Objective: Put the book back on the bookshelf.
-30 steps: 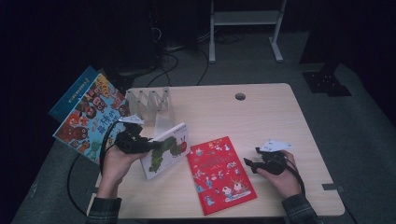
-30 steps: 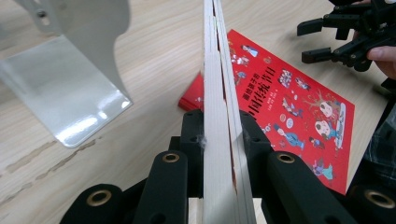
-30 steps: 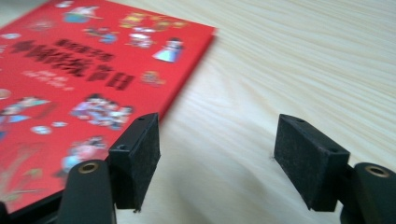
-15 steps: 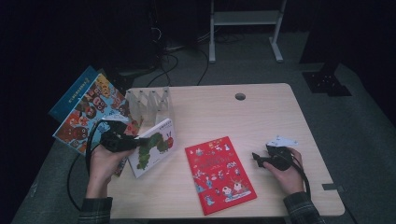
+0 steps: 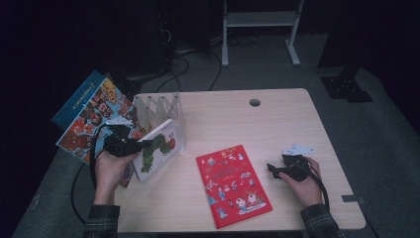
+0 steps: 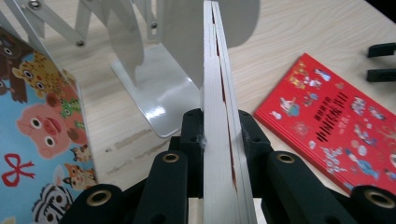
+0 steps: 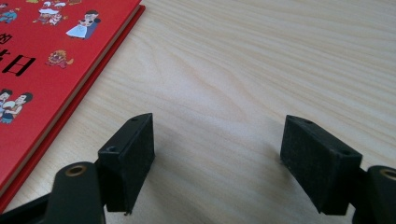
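Note:
My left gripper (image 5: 143,145) is shut on the lower edge of a white picture book with a green caterpillar on its cover (image 5: 158,148). The book stands tilted against the front of a white metal book rack (image 5: 158,106). In the left gripper view the book's page edge (image 6: 212,84) runs up between the two black jaws, with the rack's base (image 6: 154,88) just behind. A red picture book (image 5: 233,183) lies flat on the table's middle. My right gripper (image 5: 271,170) rests right of it; its jaws have just been opening and stand open (image 7: 218,154) over bare wood, with the red book's corner (image 7: 42,56) to the left.
Colourful animal picture books (image 5: 94,121) lean off the table's left edge, beside the rack. A cable hole (image 5: 254,102) sits near the far edge. A white frame stand (image 5: 257,20) is on the dark floor beyond the table. Light wood (image 5: 297,124) surrounds the red book.
My left hand has carried the white book leftward and a little back, up to the rack. The right hand has stayed in place beside the red book.

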The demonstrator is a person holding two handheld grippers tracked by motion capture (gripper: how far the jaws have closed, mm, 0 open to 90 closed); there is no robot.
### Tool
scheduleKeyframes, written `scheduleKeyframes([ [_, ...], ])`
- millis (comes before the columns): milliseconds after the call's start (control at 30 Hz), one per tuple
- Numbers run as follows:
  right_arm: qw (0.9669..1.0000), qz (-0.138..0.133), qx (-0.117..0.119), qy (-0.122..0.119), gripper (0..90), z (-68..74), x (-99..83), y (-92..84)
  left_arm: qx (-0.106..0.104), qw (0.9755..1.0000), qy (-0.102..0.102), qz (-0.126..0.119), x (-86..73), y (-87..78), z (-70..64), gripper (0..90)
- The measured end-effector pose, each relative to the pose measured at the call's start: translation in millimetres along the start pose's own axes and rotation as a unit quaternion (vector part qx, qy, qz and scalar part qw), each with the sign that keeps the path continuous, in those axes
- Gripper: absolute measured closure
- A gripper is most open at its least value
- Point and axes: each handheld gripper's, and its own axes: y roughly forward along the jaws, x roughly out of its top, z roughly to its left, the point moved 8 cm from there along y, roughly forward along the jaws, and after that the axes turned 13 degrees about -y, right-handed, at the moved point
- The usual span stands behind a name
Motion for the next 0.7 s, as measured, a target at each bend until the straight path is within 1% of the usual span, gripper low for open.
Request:
scheduleKeyframes([
  [67,1.0,0.0,0.001,0.0,25.0,-0.1,0.0,0.1,-0.001,1.0,-0.002,-0.003,1.5,2.8,1.3,75.8],
  [100,1.0,0.0,0.001,0.001,25.0,-0.3,-0.1,0.1,0.0,1.0,-0.002,-0.006,3.7,7.1,2.8,75.8],
  [133,1.0,0.0,0.002,0.001,25.0,-0.3,-0.1,0.2,0.0,1.0,-0.002,-0.006,3.7,7.1,2.8,75.8],
  [167,1.0,0.0,0.002,0.002,25.0,-0.4,-0.1,0.2,0.005,0.9999,-0.002,-0.013,6.1,11.5,3.8,75.8],
  [200,1.0,0.0,0.002,0.003,25.0,-0.4,-0.1,0.3,0.008,0.9999,-0.001,-0.013,7.1,13.9,4.1,75.8],
  [300,1.0,0.0,0.002,0.003,25.0,-0.4,0.0,0.3,0.009,0.9998,0.0,-0.018,9.9,18.6,3.9,75.8],
  [367,1.0,0.0,0.003,0.003,25.0,-0.6,-0.1,0.4,0.015,0.9995,0.002,-0.028,14.4,25.4,3.1,75.7],
  [433,1.0,0.0,0.003,0.002,25.0,-0.6,-0.1,0.3,0.014,0.9995,0.002,-0.03,16.2,28.7,3.2,75.8],
  [500,1.0,0.0,0.003,0.003,25.0,-0.6,-0.1,0.4,0.021,0.9992,0.005,-0.034,20.0,36.1,3.6,75.8],
  [533,1.0,0.0,0.003,0.003,25.0,-0.6,-0.1,0.3,0.021,0.9992,0.005,-0.034,20.0,36.1,3.6,75.8],
  [667,1.0,0.0,0.003,0.003,25.1,-0.7,-0.2,0.3,0.028,0.9987,0.001,-0.042,25.8,46.2,5.1,75.8],
  [700,1.0,0.0,0.003,0.003,25.1,-0.7,-0.2,0.3,0.028,0.9987,0.001,-0.042,25.8,46.2,5.1,75.8],
])
